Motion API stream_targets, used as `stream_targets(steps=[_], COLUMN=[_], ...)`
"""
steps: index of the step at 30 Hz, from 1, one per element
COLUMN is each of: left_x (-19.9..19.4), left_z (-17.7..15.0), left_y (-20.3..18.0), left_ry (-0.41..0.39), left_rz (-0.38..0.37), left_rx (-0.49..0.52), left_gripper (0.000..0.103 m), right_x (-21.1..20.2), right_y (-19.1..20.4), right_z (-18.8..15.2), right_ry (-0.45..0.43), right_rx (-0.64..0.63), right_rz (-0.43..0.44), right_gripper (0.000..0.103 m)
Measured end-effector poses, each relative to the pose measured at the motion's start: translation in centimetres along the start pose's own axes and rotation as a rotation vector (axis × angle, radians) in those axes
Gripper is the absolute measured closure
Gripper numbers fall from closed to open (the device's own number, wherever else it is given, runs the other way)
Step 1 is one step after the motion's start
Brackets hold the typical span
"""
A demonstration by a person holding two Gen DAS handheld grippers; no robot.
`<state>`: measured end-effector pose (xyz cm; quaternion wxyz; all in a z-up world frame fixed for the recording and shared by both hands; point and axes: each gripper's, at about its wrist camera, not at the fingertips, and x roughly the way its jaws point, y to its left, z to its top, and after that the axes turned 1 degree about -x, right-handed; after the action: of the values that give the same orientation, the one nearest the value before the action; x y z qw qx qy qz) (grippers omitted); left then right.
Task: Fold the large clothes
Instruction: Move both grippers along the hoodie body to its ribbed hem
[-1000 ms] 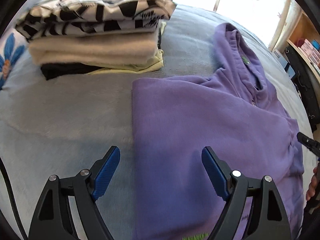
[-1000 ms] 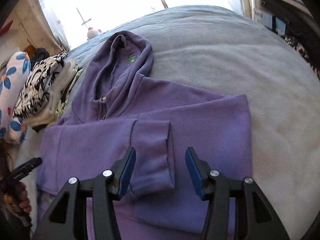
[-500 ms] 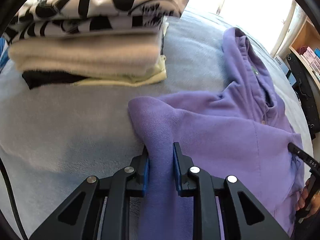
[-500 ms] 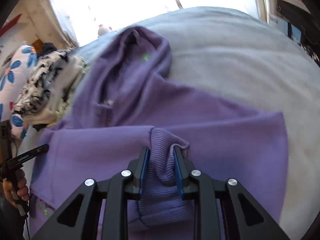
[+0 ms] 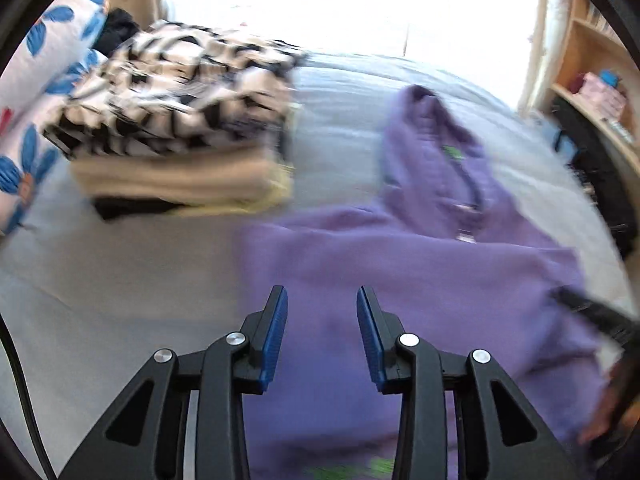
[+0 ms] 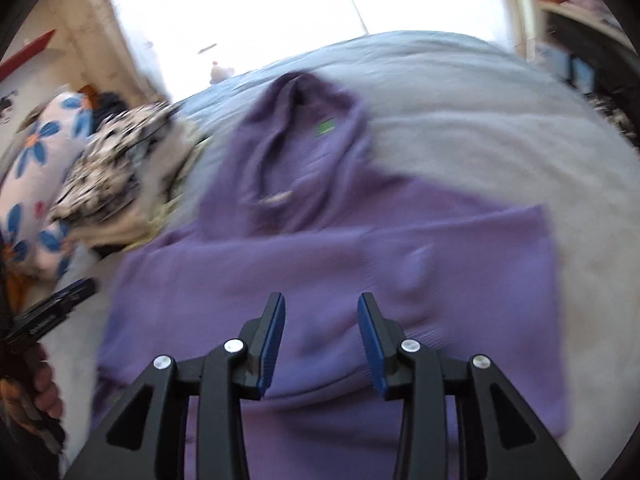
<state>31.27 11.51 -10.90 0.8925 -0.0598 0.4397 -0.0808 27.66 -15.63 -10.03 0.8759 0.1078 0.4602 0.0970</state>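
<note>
My left gripper and right gripper are both opening, empty, above the purple hoodie; nothing is pinched. Only my left view shows the shelf; only my right shows the hoodie's far edge.

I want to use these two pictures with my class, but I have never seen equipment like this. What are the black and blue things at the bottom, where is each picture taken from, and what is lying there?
Each picture comes from a camera mounted on a hand-held claw; a person carries one in each hand. One view looks along the left claw, the other along the right claw. Both claws are opening, with nothing between their blue pads. Beneath them a purple hoodie lies partly folded on a grey blanket. Beside it stands a stack of folded clothes, next to a flowered pillow.
</note>
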Motion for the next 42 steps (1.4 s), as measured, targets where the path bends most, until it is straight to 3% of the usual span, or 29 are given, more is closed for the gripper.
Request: stream_targets(steps=[5, 10, 11, 12, 14, 16, 18, 19, 22, 26, 29, 31, 42], left_x=[1.5, 4.2, 4.3, 4.2, 3.9, 3.8, 3.6, 3.5, 3.7, 3.2, 2.1, 1.0, -5.0], left_z=[-3.2, -5.2, -5.2, -5.1, -4.9, -4.8, -4.9, -4.9, -5.3, -5.0, -4.9, -4.9, -5.2], left_y=[-3.7, -2.3, -1.3, -0.3, 0.8, 1.4, 1.3, 1.1, 0.6, 0.5, 0.6, 0.7, 0.0], left_ry=[0.045, 0.111, 0.107, 0.101, 0.102, 0.107, 0.105, 0.103, 0.101, 0.112, 0.110, 0.093, 0.038], left_rz=[-0.017, 0.114, 0.124, 0.121, 0.107, 0.083, 0.100, 0.111, 0.129, 0.130, 0.130, 0.151, 0.191], left_rx=[0.031, 0.040, 0.025, 0.010, -0.007, -0.018, -0.003, 0.002, 0.011, -0.001, -0.018, -0.024, -0.006], left_gripper=[0.065, 0.062, 0.062, 0.062, 0.062, 0.062, 0.062, 0.062, 0.062, 0.061, 0.055, 0.043, 0.035], right_x=[1.9, 2.2, 1.7, 1.0, 0.2, -0.5, -1.0, -1.2, -1.5, -2.7, -3.4, -3.7, -8.0], right_y=[3.8, 1.3, 0.1, -1.7, -3.9, -4.9, -5.4, -6.0, -8.8, -9.2, -8.8, -8.4, -5.7], right_z=[-2.0, -3.1, -3.2, -3.1, -3.0, -3.1, -3.4, -3.7, -4.3, -4.5, -4.4, -4.3, -5.0], right_ry=[0.049, 0.055, 0.048, 0.047, 0.056, 0.058, 0.048, 0.042, 0.067, 0.059, 0.052, 0.054, 0.007], right_rx=[-0.109, -0.152, -0.136, -0.096, -0.041, -0.012, -0.030, -0.026, 0.076, 0.078, 0.086, 0.103, 0.084], right_rz=[0.018, -0.172, -0.183, -0.145, -0.109, -0.111, -0.290, -0.299, -0.241, -0.258, -0.251, -0.224, -0.199], right_gripper=[0.065, 0.068, 0.071, 0.087, 0.103, 0.103, 0.090, 0.090, 0.089, 0.089, 0.089, 0.089, 0.089])
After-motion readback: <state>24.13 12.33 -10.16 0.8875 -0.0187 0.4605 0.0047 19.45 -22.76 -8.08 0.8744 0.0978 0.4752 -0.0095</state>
